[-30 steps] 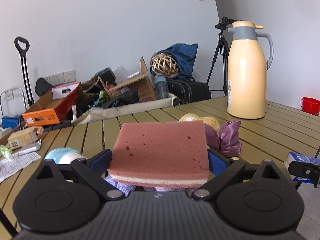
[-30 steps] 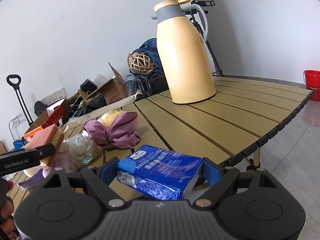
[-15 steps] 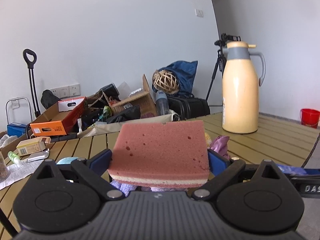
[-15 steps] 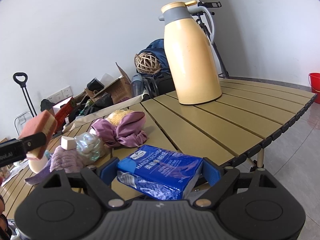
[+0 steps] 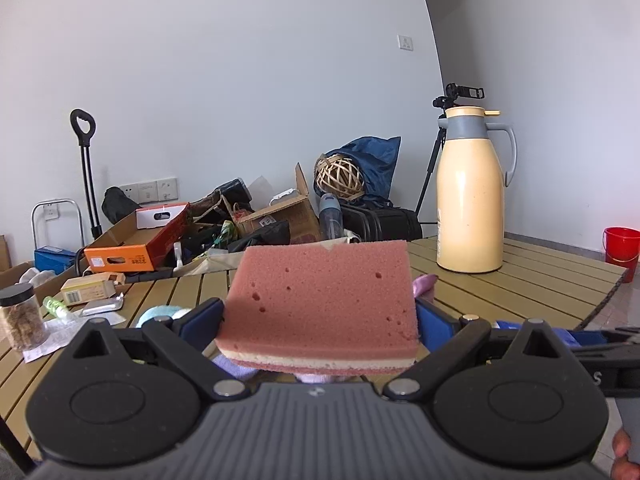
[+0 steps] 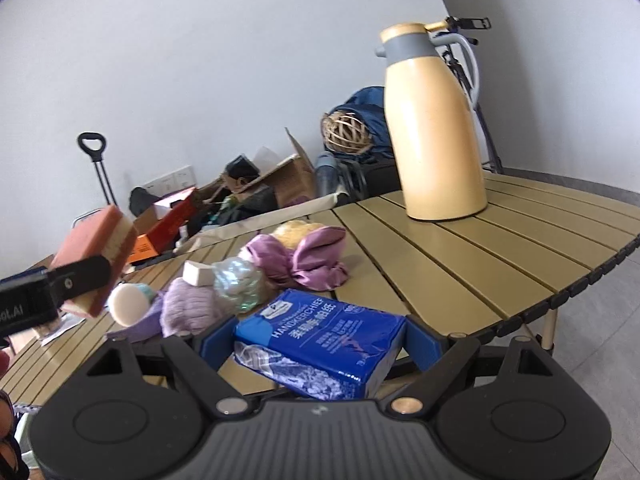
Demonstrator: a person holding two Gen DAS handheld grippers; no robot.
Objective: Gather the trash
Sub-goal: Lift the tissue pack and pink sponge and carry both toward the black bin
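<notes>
My left gripper (image 5: 318,320) is shut on a pink sponge (image 5: 320,300) with a cream layer and holds it above the slatted table (image 5: 540,280). The sponge also shows in the right wrist view (image 6: 94,256), at the left, above the table. My right gripper (image 6: 320,340) is shut on a blue handkerchief tissue pack (image 6: 324,336) near the table's front edge. On the table lie a purple satin scrunchie (image 6: 308,258), a crumpled clear plastic wad (image 6: 238,284), a lilac knitted cloth (image 6: 188,308) with a white block (image 6: 198,274) on it, and a white round pad (image 6: 128,304).
A tall cream thermos jug (image 6: 434,124) stands at the table's far right. A jar (image 5: 22,316), a small box (image 5: 90,288) and papers lie at the table's left. Boxes, bags and a woven ball (image 5: 340,172) clutter the floor by the wall. A red bucket (image 5: 622,246) stands far right.
My left gripper has risen with the sponge, well above the table. My right gripper has drawn back and up slightly with the tissue pack. The items on the table have not moved.
</notes>
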